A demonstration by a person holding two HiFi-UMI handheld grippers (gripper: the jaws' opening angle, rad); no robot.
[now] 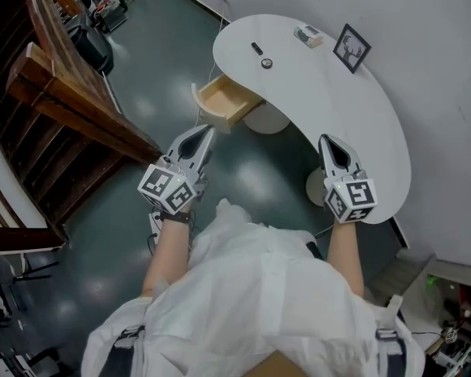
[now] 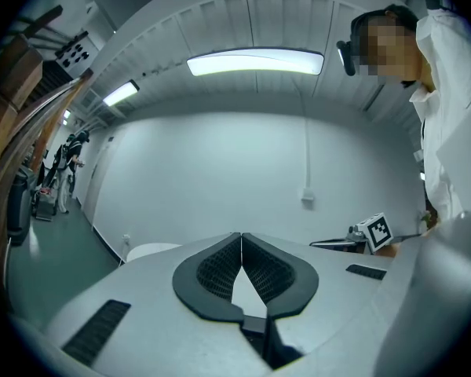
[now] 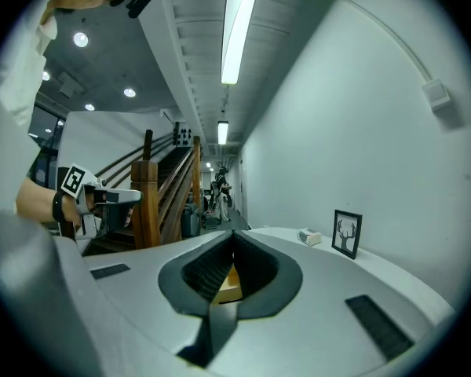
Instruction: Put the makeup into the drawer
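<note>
The left gripper point(image 1: 206, 137) and the right gripper point(image 1: 326, 142) both have their jaws pressed together with nothing between them, and both are held in the air short of the desk point(image 1: 337, 108). The makeup, a round compact point(image 1: 266, 63) and a dark stick point(image 1: 257, 48), lies on the desk, just in from the edge above the pulled-out drawer point(image 1: 224, 100).

White table point(image 1: 330, 93); pale wood drawer point(image 1: 222, 100); dark teal floor point(image 1: 165, 53); black-framed picture point(image 1: 352, 48).
</note>
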